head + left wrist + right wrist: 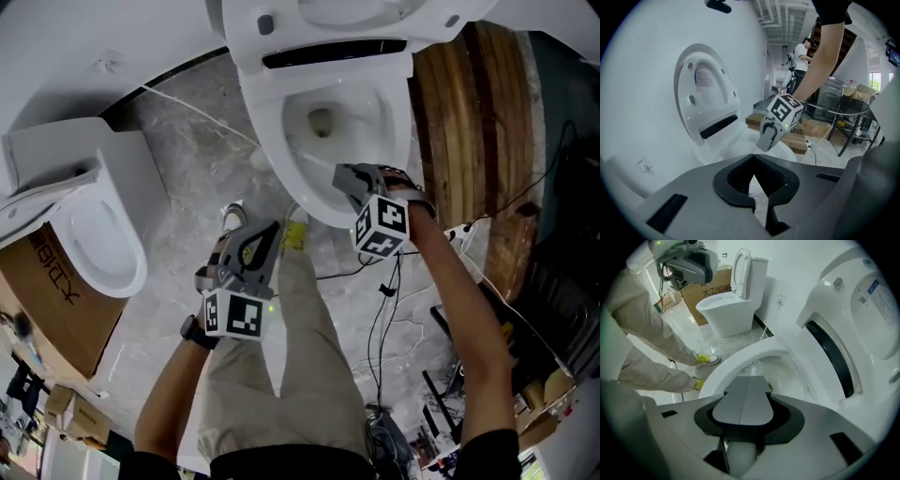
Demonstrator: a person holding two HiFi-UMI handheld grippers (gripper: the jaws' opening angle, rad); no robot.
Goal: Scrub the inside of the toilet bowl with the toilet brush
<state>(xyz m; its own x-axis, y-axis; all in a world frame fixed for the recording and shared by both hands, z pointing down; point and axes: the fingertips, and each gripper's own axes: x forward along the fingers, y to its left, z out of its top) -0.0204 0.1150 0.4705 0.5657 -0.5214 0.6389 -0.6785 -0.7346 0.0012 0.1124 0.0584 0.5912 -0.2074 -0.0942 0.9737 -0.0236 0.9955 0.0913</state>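
Through the right gripper view I saw the right gripper with its jaws pressed together on the white handle of the toilet brush. The bristled head reached down inside the toilet bowl, against the near inner wall. From the head view the right gripper sat just over the bowl's front rim, with the lid raised behind it. My left gripper hung apart from the bowl, above the person's trouser leg. Its jaws were closed, or very nearly, on nothing. A second toilet stood to the left, just beside a cardboard box.
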